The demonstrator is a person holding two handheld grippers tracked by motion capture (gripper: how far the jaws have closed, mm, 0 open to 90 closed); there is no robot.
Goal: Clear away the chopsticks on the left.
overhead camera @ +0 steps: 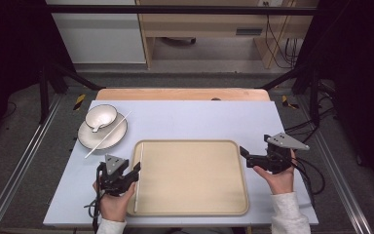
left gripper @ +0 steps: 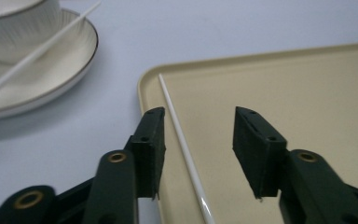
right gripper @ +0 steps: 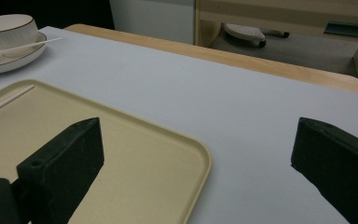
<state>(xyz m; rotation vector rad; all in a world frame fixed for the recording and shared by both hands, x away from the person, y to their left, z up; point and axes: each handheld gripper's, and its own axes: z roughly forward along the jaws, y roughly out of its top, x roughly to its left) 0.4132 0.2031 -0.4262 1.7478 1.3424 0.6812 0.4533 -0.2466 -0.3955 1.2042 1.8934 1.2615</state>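
The beige tray lay in the middle of the pale blue table, and serves here as the landmark. A white chopstick lay inside the tray, along its left rim, running from the far left corner toward the near one. The left gripper was held just over that left rim; in the left gripper view its jaws stood apart, with the chopstick lying on the tray below the gap between them and neither pad touching it. The right gripper, held in the person's right hand, hovered at the tray's right edge, pointing left; in the right gripper view its jaws stood wide apart with nothing between them, one over the tray's corner and the other over bare table. Off the tray's far left corner sat a white saucer with a dark rim, a white bowl resting on it, and a second white chopstick lay slanted across the saucer beside the bowl.
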